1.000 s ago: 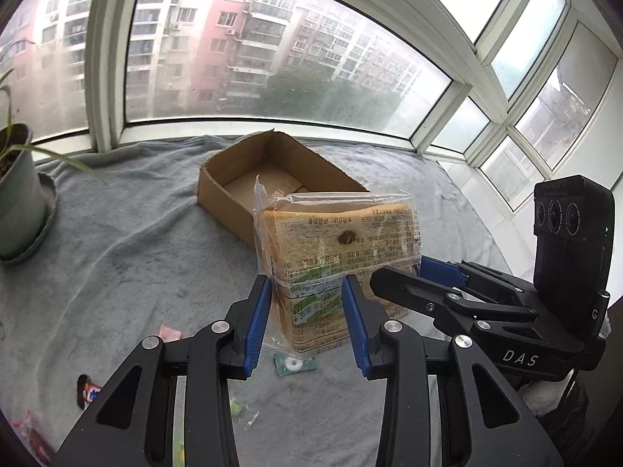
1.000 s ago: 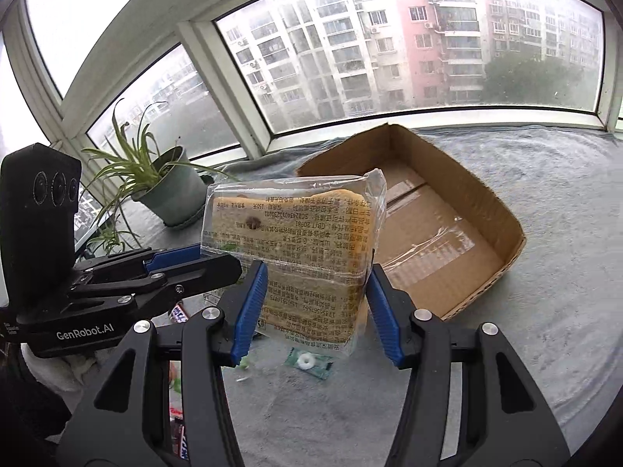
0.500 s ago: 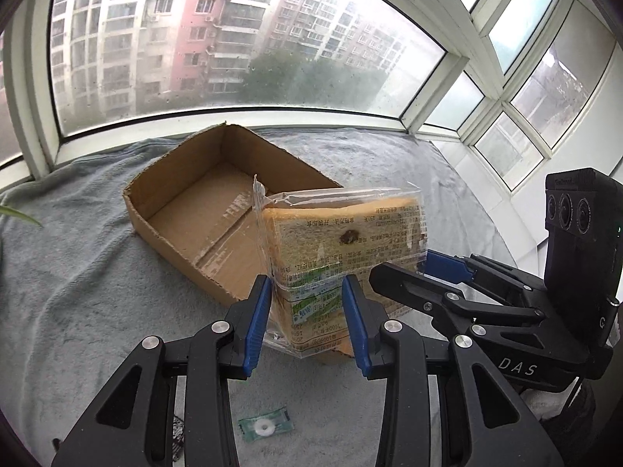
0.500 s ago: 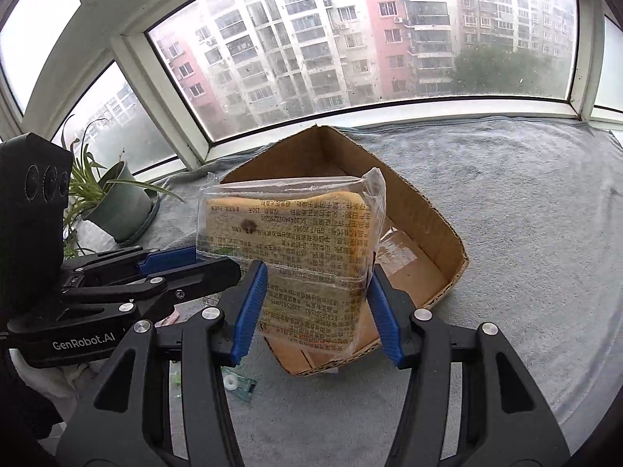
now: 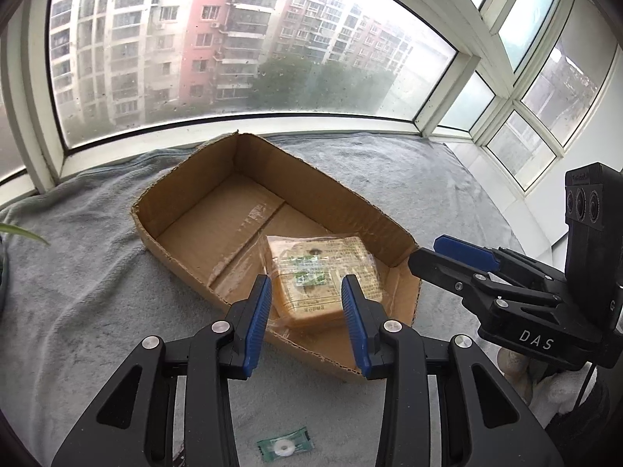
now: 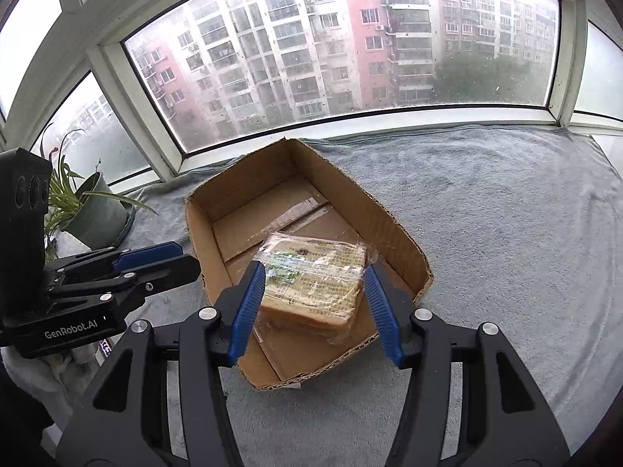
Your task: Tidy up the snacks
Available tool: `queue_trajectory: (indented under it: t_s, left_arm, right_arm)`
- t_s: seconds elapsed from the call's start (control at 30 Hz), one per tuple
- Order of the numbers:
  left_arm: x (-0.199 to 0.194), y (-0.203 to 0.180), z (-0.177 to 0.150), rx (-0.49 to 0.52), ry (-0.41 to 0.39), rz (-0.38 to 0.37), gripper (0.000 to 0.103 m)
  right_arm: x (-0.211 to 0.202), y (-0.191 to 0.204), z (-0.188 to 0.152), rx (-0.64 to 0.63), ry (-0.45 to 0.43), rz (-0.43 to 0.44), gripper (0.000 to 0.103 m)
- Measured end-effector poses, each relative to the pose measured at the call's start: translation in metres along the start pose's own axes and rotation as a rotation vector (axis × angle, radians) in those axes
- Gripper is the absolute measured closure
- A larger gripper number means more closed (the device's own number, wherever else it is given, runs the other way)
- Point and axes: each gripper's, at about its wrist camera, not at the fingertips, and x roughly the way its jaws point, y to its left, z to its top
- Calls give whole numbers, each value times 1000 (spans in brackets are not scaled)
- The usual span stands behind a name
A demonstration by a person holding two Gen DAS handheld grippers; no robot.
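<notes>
Lying flat on the floor of the cardboard box [image 5: 187,210], the bagged bread [image 5: 323,272] occupies the box's 5 o'clock end. Left tool [image 5: 305,311] and right tool [image 6: 311,303] hover above it, jaws partly open, gripping nothing. A green candy [image 5: 284,447] lies on the surface [image 5: 78,292] at 6 o'clock.

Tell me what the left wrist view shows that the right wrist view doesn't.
Only the left wrist view: a green-wrapped ring candy lying on the grey towel in front of the box. Only the right wrist view: a potted plant by the window; the left view catches just a leaf tip. Both: the bread packet lying inside the cardboard box.
</notes>
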Motion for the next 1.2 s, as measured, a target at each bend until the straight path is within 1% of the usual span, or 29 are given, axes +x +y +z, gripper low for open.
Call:
queue_trajectory:
  t_s: [0.2,0.27,0.3,0.33,0.47,0.57,0.63,0.7,0.8,0.87,0.93,1.0,1.13,1.2]
  left_arm:
    - [-12,-4,4,7,-17,10,68]
    - [-22,-4,3,10,-29,14,67]
    - [-26,-3,3,11,-31,17,67]
    - [-33,-1,2,14,-34,17,67]
    - [-62,10,-8,28,-66,53,57]
    - [-90,27,-20,13,-95,84,56]
    - [-108,37,-30,4,-109,116,55]
    - [-127,47,-42,-3,-128,145,55]
    - [-151,63,-61,-33,-154,185,55]
    - [-164,74,-75,-54,-155,206,55]
    - [-174,80,-90,-56,-159,245,55]
    - [-183,85,-108,-68,-163,279,55]
    - [-187,96,-147,-111,-141,310,55]
    - [-184,101,-166,-147,-126,310,56]
  right_arm:
    - [-16,14,-2,-38,-21,1,47]
    - [-25,21,-5,-55,-40,4,40]
    - [-31,26,-7,-68,-54,5,32]
    - [-36,30,-10,-83,-66,1,26]
    - [-58,52,-22,-152,-119,4,21]
    - [-70,67,-34,-184,-144,43,20]
    - [-77,75,-41,-204,-154,68,20]
    - [-81,84,-48,-226,-158,75,20]
    - [-84,96,-60,-253,-161,73,7]
    - [-83,104,-67,-273,-158,69,7]
    - [-82,111,-75,-287,-155,56,7]
    - [-79,117,-82,-291,-142,79,7]
    - [-73,136,-99,-330,-119,106,7]
    - [-68,147,-107,-356,-98,127,9]
